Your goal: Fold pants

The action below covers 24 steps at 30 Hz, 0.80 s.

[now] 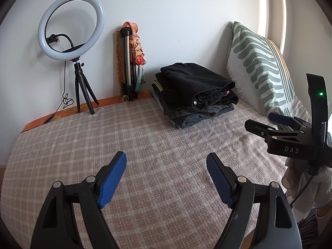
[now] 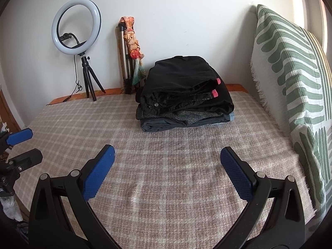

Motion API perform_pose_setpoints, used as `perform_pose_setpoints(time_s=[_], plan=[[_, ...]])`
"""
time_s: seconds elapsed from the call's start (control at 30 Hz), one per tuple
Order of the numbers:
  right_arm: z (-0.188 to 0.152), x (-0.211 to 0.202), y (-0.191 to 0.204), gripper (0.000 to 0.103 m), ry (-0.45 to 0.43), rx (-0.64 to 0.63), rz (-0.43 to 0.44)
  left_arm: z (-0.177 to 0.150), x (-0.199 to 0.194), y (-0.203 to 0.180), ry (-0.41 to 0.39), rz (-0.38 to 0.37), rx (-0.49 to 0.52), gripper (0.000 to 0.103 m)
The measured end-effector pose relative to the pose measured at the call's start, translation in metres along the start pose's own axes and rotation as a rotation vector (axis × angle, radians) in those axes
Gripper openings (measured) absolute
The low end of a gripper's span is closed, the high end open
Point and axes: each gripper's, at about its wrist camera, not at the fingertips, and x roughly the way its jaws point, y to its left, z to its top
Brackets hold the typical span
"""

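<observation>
We hold left gripper (image 1: 166,178) and right gripper (image 2: 167,171), jaws spread and empty, over bare bed (image 2: 166,186); folded pants stack (image 2: 182,95) parked clear by wall.

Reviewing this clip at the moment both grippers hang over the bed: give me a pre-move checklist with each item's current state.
1. Left gripper open and holding nothing: ok.
2. Right gripper open and holding nothing: ok.
3. Bare stretch of checked blanket under both grippers: ok.
4. Stack of folded clothes sits tidy at the far side near the wall, apart from both grippers: ok.
5. Unfolded pants laid out ready to fold: not ok, none show in either view.
6. Ring light on its tripod and striped pillow stand away from the grippers: ok.
</observation>
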Motion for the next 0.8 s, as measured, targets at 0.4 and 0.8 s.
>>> perform_pose_setpoints(time_s=[0.4,0.8], plan=[[0.0,0.0004,-0.0001,0.103,-0.001,0.002,0.006,-0.0006,-0.0019,-0.0017,0.0,-0.003,0.001,0.078],[0.0001,0.0015,0.003,0.103,0.002,-0.003,0.012,0.0001,-0.0021,-0.0021,0.017,0.008,-0.002,0.078]])
